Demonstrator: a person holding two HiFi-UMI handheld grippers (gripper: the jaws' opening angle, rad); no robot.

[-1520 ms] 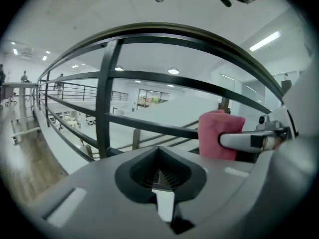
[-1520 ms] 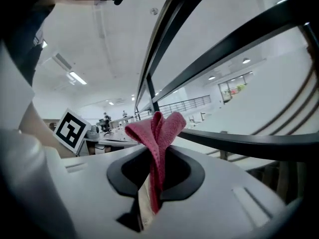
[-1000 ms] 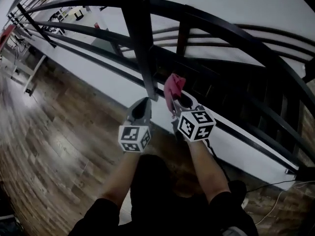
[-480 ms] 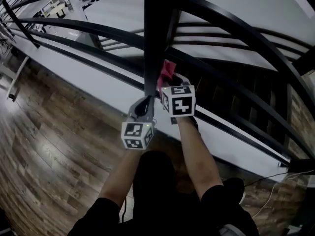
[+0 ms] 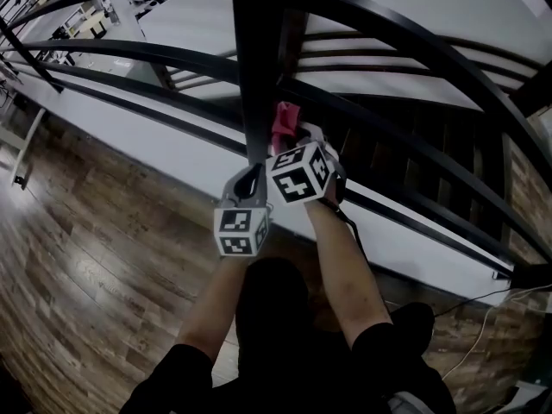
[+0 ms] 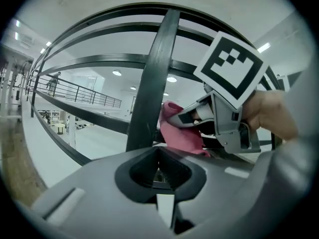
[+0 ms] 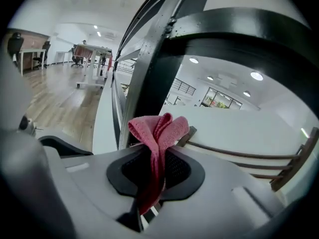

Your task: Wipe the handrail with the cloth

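The right gripper has its jaws clamped on the cloth, a pink knitted fabric folded into a narrow strip. The strip runs up through the dark recess between the jaws, and its free end fans into soft rounded folds above them. In the head view the cloth sits just beside the right face of a flat black metal post. Whether the two touch cannot be determined.

The left gripper has its grey moulded jaws closed together with nothing between them. It is positioned at the foot of the same post, just left of the right gripper.

The handrail is a smooth black curved bar above both grippers. The floor is wood plank.
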